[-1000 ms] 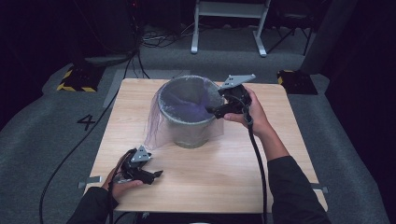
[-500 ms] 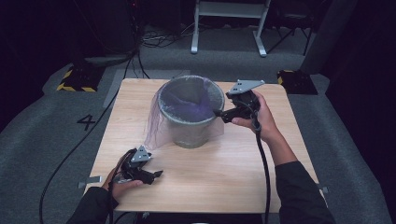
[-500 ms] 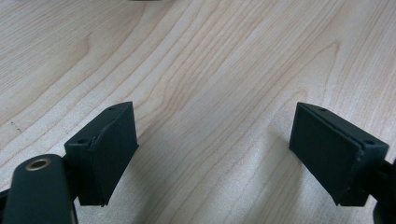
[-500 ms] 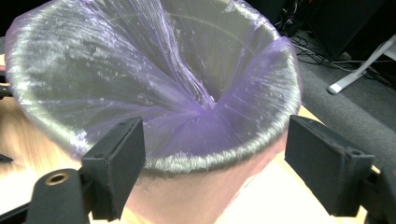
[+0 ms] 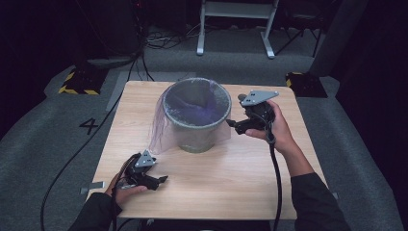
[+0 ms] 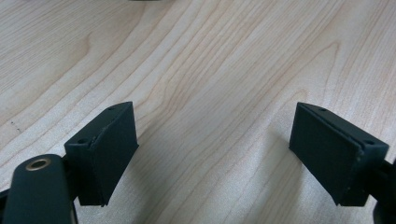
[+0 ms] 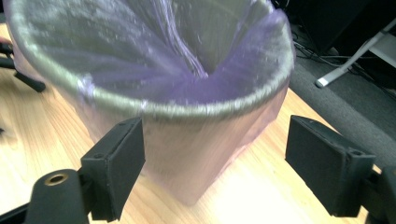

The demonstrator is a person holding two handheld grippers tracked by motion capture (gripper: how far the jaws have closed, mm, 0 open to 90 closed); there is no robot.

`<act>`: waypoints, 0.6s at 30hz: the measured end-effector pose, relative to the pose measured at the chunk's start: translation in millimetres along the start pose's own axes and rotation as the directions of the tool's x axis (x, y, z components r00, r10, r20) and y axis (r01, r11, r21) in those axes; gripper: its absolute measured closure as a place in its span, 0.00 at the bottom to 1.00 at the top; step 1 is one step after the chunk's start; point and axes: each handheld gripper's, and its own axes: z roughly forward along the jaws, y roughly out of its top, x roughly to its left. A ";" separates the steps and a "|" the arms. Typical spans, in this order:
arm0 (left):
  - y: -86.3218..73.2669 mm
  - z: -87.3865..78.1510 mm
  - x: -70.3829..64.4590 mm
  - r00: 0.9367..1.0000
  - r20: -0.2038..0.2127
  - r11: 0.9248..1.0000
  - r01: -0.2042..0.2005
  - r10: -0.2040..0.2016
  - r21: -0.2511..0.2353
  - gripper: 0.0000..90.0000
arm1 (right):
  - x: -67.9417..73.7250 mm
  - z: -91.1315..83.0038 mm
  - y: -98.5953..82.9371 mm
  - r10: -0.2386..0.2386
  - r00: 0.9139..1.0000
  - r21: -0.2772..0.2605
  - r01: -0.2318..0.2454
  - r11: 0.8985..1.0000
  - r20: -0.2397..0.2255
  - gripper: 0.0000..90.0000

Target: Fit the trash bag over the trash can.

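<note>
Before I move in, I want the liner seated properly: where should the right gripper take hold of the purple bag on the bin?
Probably the loose skirt of the purple bag hanging outside the bin, just under the rim. Come from the side, level with the wall: the film drapes free there, thin enough for the right gripper, whose fingers stand open beside it.

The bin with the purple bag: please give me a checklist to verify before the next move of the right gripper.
1. Bin stands upright on the table: ok.
2. Purple bag is folded over the rim all around: cannot tell; the far side is unclear.
3. Right gripper is open, jaws apart and empty: ok.
4. Right gripper is apart from the bag: ok in the right gripper view.
5. Left gripper is open and low over bare table, away from the bin: ok.
6. Bag hangs evenly: not ok, more hangs on the left side.
</note>
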 end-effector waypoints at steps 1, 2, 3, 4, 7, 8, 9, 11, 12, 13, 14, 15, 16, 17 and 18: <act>0.0 0.0 0.0 1.000 0.000 1.000 0.000 0.000 -0.001 0.16 | 0.8 0.3 -2.0 -0.002 1.000 0.002 0.002 1.000 0.003 0.22; 0.0 0.0 0.0 1.000 0.000 1.000 -0.001 0.001 0.000 0.16 | 1.7 0.5 -4.0 -0.007 1.000 0.009 0.007 1.000 0.007 0.22; 0.0 0.0 0.0 1.000 0.000 1.000 0.000 0.000 -0.001 0.16 | 2.7 1.1 -6.5 -0.016 1.000 0.022 0.015 1.000 0.022 0.22; 0.0 0.0 0.0 1.000 0.000 1.000 0.000 0.000 -0.001 0.16 | 3.3 1.6 -7.9 -0.017 0.999 0.031 0.016 0.999 0.032 0.22; 0.0 0.0 0.0 1.000 0.000 1.000 0.000 0.000 0.000 0.16 | 4.4 4.2 -14.1 -0.021 0.999 0.056 0.019 0.998 0.036 0.23; 0.0 0.0 0.0 1.000 0.000 1.000 0.000 0.000 0.000 0.16 | 4.8 5.2 -16.1 -0.027 0.999 0.066 0.024 0.997 0.046 0.23; 0.0 0.0 0.0 1.000 0.000 1.000 0.000 0.000 0.000 0.16 | 5.2 5.9 -18.2 -0.031 0.998 0.073 0.027 0.997 0.048 0.23; 0.0 0.0 0.0 1.000 0.000 1.000 -0.001 0.001 0.000 0.16 | 5.8 6.9 -22.5 -0.028 0.999 0.081 0.024 0.996 0.046 0.23; 0.0 0.0 0.0 1.000 0.000 1.000 -0.001 0.001 0.000 0.16 | 5.9 7.4 -24.9 -0.028 0.998 0.086 0.024 0.996 0.050 0.23; 0.0 0.0 0.0 1.000 0.000 1.000 -0.001 0.001 -0.001 0.16 | 6.0 8.1 -27.2 -0.022 0.998 0.088 0.017 0.996 0.050 0.23; 0.0 0.0 0.0 1.000 0.000 1.000 0.000 0.000 -0.001 0.16 | 5.5 8.4 -29.9 -0.019 0.999 0.092 0.014 0.996 0.048 0.23; 0.0 0.0 0.0 1.000 0.000 1.000 -0.001 0.001 -0.001 0.16 | 5.2 9.1 -32.4 -0.017 0.999 0.099 0.012 0.995 0.047 0.23; 0.0 0.0 0.0 1.000 0.000 1.000 -0.001 0.001 -0.001 0.16 | 5.3 9.7 -35.0 -0.019 0.998 0.111 0.013 0.994 0.053 0.23; 0.0 0.0 0.0 1.000 0.000 1.000 0.000 0.000 0.000 0.16 | 5.8 10.8 -38.4 -0.022 0.998 0.119 0.015 0.993 0.058 0.23; 0.0 0.0 0.0 1.000 0.000 1.000 0.000 0.000 -0.001 0.16 | 6.1 11.4 -40.4 -0.022 0.998 0.124 0.014 0.992 0.060 0.23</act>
